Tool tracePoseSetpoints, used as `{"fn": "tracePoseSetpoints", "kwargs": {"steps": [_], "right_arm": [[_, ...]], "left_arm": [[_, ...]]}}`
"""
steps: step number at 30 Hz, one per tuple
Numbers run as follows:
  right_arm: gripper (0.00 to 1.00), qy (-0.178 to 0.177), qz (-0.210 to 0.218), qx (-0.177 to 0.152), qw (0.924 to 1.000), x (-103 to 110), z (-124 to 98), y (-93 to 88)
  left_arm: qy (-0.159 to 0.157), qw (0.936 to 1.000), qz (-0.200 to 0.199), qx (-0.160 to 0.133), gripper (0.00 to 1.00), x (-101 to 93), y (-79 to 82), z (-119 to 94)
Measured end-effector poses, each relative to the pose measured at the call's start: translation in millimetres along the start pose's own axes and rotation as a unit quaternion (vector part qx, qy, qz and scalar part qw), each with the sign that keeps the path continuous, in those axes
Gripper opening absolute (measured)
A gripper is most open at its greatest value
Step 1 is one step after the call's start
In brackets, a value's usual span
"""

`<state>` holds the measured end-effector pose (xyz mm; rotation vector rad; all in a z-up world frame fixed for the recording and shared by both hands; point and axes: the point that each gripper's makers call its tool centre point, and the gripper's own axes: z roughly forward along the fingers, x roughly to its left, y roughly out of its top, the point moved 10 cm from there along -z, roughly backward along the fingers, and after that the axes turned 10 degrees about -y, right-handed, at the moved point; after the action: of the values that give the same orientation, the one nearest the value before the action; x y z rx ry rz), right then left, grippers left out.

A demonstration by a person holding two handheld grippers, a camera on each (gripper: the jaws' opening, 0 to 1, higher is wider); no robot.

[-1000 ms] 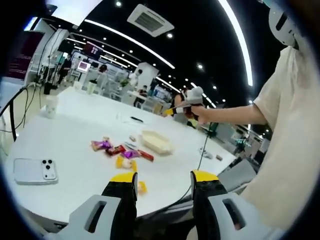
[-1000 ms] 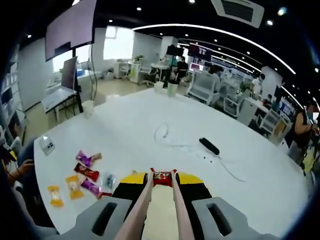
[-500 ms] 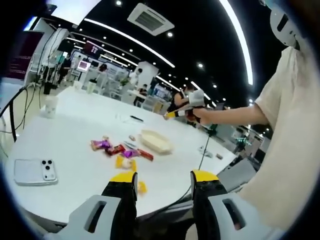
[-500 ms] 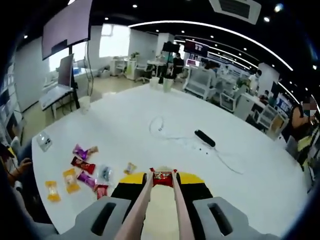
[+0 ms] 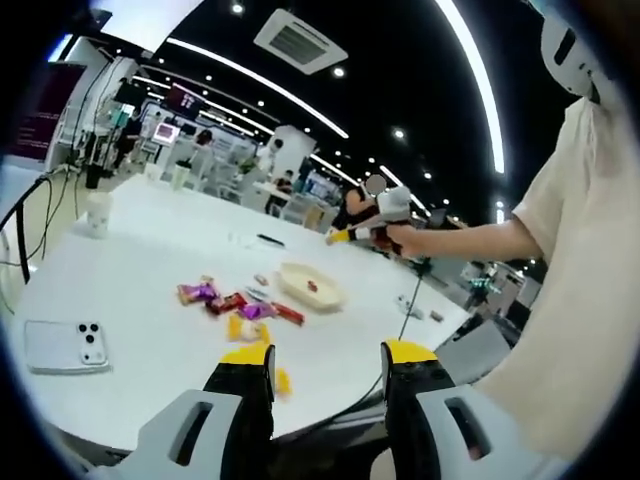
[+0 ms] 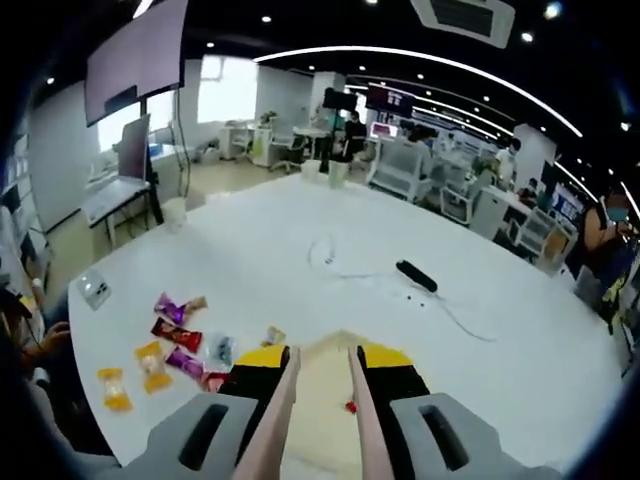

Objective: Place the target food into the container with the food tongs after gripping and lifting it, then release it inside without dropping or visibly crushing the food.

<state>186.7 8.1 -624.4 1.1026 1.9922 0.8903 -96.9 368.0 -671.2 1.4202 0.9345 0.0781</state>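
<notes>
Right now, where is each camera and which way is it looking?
Left gripper view: rides the left gripper, held low at the table edge, facing across the sweets toward the person's arm holding the right gripper above the container.
Right gripper view: rides the right gripper, looking down over the tongs into the container.
Both share the table, container and candies.

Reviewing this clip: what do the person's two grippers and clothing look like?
The left gripper has grey moulded jaw bodies with slotted openings and yellow-and-black tips. The right gripper is built the same, grey with yellow-and-black tips, and carries pale pinkish tongs between its jaws. The person wears a cream short sleeve.
</notes>
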Motion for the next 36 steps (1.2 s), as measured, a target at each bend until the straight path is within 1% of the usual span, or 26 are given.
{"fn": "tracePoseSetpoints", "kwargs": {"steps": [1, 2, 3, 4, 6, 9, 11, 12, 13, 16, 17, 18, 21, 26, 27, 28, 30, 31, 34, 36], "right_arm": [[0.26, 0.005, 0.005, 0.003, 1.0000, 5.7, 0.0, -2.7], [0.26, 0.012, 0.010, 0.004, 0.9999, 12.1, -0.6, -4.6], [0.26, 0.015, 0.010, 0.004, 0.9998, 14.2, -0.8, -5.1], [0.26, 0.019, 0.010, 0.005, 0.9998, 20.7, -1.6, -5.9], [0.26, 0.029, 0.010, 0.006, 0.9995, 32.2, -3.4, -6.9], [0.26, 0.041, 0.013, 0.004, 0.9991, 47.2, -6.4, -7.3], [0.26, 0.049, 0.008, 0.006, 0.9988, 56.8, -8.0, -8.5], [0.26, 0.058, 0.004, 0.009, 0.9983, 64.2, -9.1, -9.7], [0.26, 0.060, 0.002, 0.009, 0.9982, 66.7, -9.5, -9.9], [0.26, 0.077, -0.005, 0.012, 0.9970, 85.8, -11.8, -11.7], [0.26, 0.079, -0.006, 0.012, 0.9968, 87.8, -11.8, -11.8], [0.26, 0.094, -0.019, 0.015, 0.9953, 99.4, -11.7, -12.2], [0.26, 0.125, -0.045, 0.017, 0.9910, 114.5, -10.4, -12.4], [0.26, 0.138, -0.055, 0.017, 0.9887, 126.7, -10.0, -13.2], [0.26, 0.152, -0.058, 0.019, 0.9865, 137.9, -6.1, -16.1], [0.26, 0.156, -0.057, 0.020, 0.9860, 142.5, -4.7, -17.6], [0.26, 0.151, -0.060, 0.025, 0.9864, 151.7, -2.7, -21.8], [0.26, 0.152, -0.060, 0.025, 0.9863, 152.9, -2.5, -22.5], [0.26, 0.161, -0.058, 0.026, 0.9849, 161.8, -4.0, -26.7], [0.26, 0.164, -0.058, 0.027, 0.9844, 164.2, -4.4, -28.6]], "left_arm": [[-0.001, 1.0000, 0.005, 0.007, 0.42, 0.1, 0.2, 0.7], [0.000, 0.9999, 0.010, 0.008, 0.42, -0.1, 1.7, 0.4], [0.000, 0.9999, 0.011, 0.006, 0.42, 0.0, 2.5, 0.2], [0.002, 0.9999, 0.013, -0.004, 0.42, 1.3, 6.4, -1.8], [0.006, 0.9998, 0.014, -0.014, 0.42, 2.9, 8.6, -3.8], [0.010, 0.9995, 0.010, -0.026, 0.42, 5.7, 6.5, -7.4], [0.011, 0.9995, 0.008, -0.030, 0.42, 5.4, 4.1, -8.5], [0.010, 0.9994, 0.006, -0.032, 0.42, 5.2, 1.8, -9.8], [0.011, 0.9994, 0.006, -0.032, 0.42, 5.0, 1.0, -10.1], [0.013, 0.9992, 0.004, -0.037, 0.42, 4.4, -3.1, -14.1], [0.014, 0.9992, 0.004, -0.038, 0.42, 4.2, -3.4, -14.5], [0.017, 0.9989, -0.001, -0.043, 0.42, 4.0, -5.5, -16.7], [0.027, 0.9987, 0.004, -0.043, 0.42, 3.9, -6.7, -21.1], [0.035, 0.9980, 0.000, -0.052, 0.43, 7.3, -7.6, -27.9], [0.048, 0.9972, 0.000, -0.057, 0.42, 9.7, -8.1, -34.2], [0.049, 0.9972, -0.001, -0.057, 0.42, 9.8, -7.5, -36.1], [0.052, 0.9969, 0.000, -0.058, 0.42, 10.8, -6.7, -39.4], [0.054, 0.9969, 0.001, -0.058, 0.43, 11.3, -6.4, -40.3], [0.068, 0.9960, 0.008, -0.058, 0.43, 13.2, -4.5, -42.3], [0.070, 0.9958, 0.008, -0.058, 0.43, 13.8, -3.8, -42.8]]}}
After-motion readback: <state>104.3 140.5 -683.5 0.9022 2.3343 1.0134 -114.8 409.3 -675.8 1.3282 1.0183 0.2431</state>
